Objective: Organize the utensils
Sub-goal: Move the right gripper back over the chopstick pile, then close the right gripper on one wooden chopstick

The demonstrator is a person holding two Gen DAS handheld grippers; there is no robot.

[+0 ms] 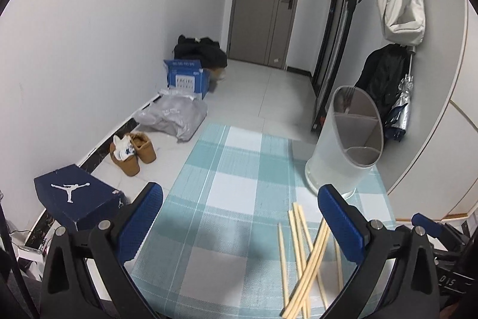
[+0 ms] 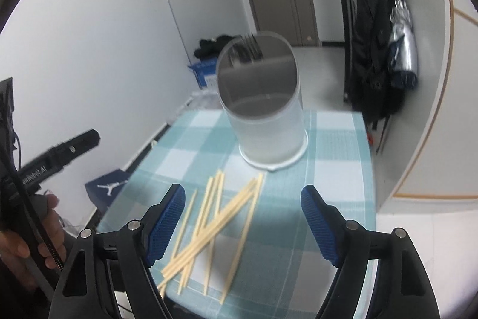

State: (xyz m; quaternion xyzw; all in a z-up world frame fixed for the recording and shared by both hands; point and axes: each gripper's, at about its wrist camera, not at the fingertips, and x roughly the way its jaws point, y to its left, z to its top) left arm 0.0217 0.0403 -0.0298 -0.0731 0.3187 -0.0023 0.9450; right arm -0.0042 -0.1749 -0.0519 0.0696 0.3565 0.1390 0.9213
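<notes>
- Chopsticks (image 2: 215, 217) lie in a loose crossed pile on the tabletop (image 2: 337, 169), just in front of the holder (image 2: 266, 121).
- Right gripper (image 2: 243, 221) hangs over the pile, jaws wide apart, holding nothing; best to settle on 1 or 2 sticks near their middle.
- Left gripper (image 1: 239, 220), equally spread and empty, sits left of the holder.
- Holder stands upright, forks in its rear compartment; aim the sticks at a free one.
</notes>
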